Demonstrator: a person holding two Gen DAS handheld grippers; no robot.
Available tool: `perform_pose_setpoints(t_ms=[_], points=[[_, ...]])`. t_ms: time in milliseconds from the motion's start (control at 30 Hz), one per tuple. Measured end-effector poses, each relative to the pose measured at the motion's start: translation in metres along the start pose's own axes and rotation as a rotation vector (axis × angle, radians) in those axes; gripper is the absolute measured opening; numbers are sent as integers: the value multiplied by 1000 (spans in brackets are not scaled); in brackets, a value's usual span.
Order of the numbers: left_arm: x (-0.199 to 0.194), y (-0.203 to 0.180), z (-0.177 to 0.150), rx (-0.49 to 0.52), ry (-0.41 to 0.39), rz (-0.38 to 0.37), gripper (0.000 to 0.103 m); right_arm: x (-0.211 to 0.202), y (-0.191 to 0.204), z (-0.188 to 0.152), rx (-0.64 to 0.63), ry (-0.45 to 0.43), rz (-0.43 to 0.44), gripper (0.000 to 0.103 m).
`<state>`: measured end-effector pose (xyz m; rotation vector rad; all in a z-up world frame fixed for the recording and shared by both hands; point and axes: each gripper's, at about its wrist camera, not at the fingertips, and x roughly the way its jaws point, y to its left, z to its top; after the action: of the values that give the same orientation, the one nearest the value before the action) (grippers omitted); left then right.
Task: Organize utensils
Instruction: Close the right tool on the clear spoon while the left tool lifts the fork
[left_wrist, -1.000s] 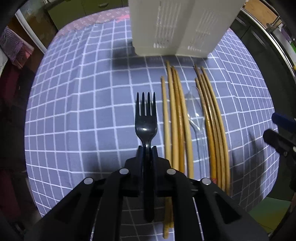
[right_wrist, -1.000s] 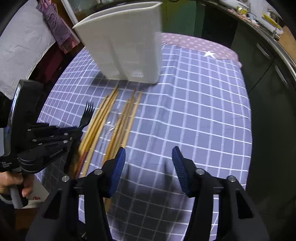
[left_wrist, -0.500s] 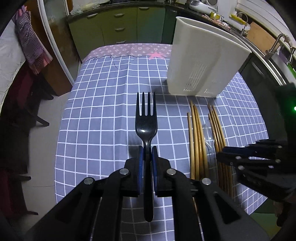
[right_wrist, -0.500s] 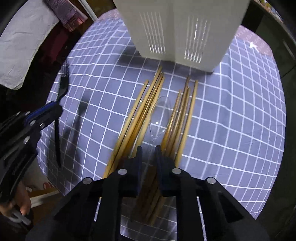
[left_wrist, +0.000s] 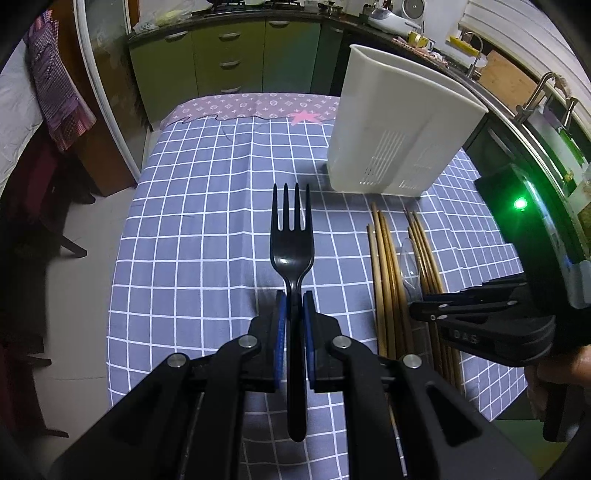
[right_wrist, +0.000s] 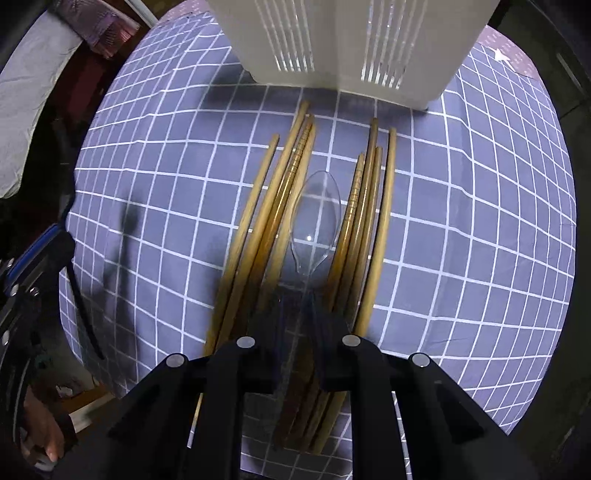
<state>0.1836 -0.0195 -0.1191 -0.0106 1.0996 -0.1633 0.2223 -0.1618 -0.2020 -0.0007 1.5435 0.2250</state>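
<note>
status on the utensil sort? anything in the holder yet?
Done: nothing visibly in the white holder; its inside is not in view.
In hand: the left gripper is shut on the black fork, held above the cloth. The right gripper is closed on the clear spoon, which lies between the chopsticks.
Left: both utensils into the holder, plus two bundles of wooden chopsticks lying on the table.

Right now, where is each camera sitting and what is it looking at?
Left wrist: sits on the left gripper, facing across the table toward the kitchen cabinets; its fingers pinch a black fork.
Right wrist: sits on the right gripper, looking down at a clear spoon between chopsticks; its fingers close on the handle.
Both see the white holder, chopsticks and spoon.
</note>
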Motion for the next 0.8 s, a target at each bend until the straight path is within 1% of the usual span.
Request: perform_pose_setpoints(t_ms=[100, 167, 333, 367, 400, 467, 533, 667, 733, 800], points=[[-2, 0, -1, 2, -12, -8, 9, 2, 3, 0, 2, -11, -17, 11], [-6, 0, -1, 7, -24, -15, 9, 1, 5, -2, 5, -29, -1, 10], [-21, -2, 5, 18, -60, -38, 9, -24, -4, -22, 6, -110, 106, 10], [-27, -2, 8, 15, -71, -56, 9, -30, -5, -26, 4, -126, 126, 10], [-31, -2, 11, 13, -84, -72, 9, -40, -9, -32, 2, -154, 169, 10], [-43, -4, 20, 8, -123, -98, 9, -61, -16, -42, -4, -226, 222, 10], [-61, -9, 36, 9, -196, -111, 9, -82, -19, -53, -12, -313, 255, 10], [-94, -22, 79, 3, -407, -134, 9, -128, -31, -70, -13, -503, 329, 10], [-102, -30, 100, 13, -492, -153, 9, -147, -39, -80, -18, -596, 335, 10], [-104, -41, 123, 23, -565, -181, 9, -157, -45, -85, -24, -651, 329, 10]])
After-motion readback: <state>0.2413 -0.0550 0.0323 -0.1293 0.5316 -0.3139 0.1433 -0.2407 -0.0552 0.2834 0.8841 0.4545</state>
